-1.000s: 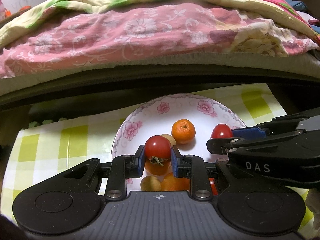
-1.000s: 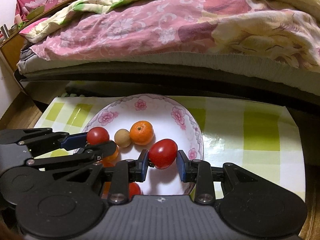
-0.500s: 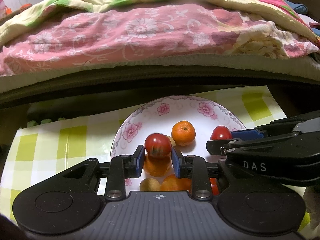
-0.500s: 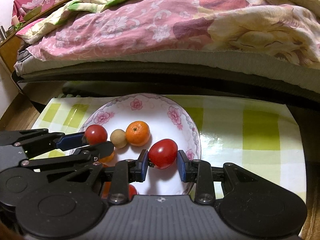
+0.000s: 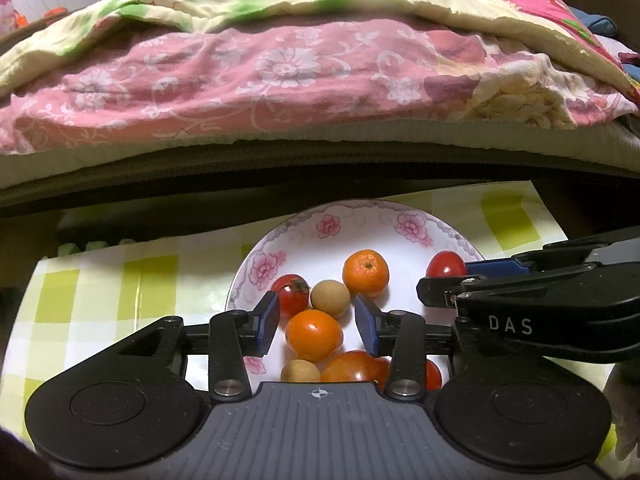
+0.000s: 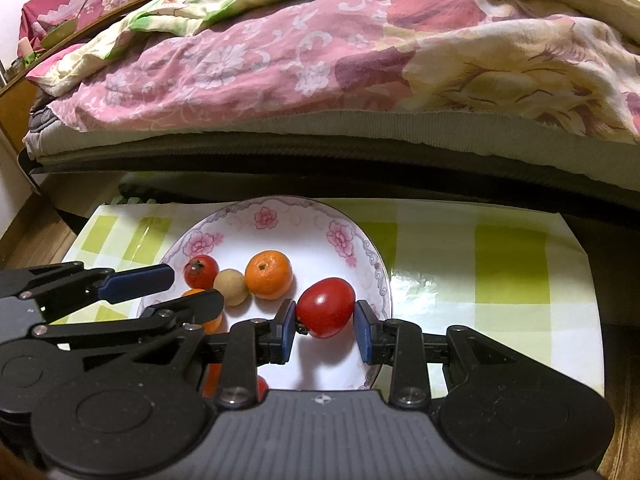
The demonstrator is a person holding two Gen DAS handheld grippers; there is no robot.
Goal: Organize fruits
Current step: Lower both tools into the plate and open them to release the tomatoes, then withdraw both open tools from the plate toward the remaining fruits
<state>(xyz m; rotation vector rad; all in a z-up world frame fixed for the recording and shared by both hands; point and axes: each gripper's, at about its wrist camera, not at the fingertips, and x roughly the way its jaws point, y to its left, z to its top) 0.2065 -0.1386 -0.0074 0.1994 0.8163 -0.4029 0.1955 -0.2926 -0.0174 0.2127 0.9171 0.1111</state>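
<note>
Above the flowered plate where the fruit is gathered, the left gripper hangs with jaws spread and empty, while the right gripper apparently pinches a tomato near the plate's right rim for placing.

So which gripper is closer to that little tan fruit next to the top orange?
Left. The left gripper hangs open just in front of the tan fruit; the right gripper is farther off, holding a tomato.
</note>
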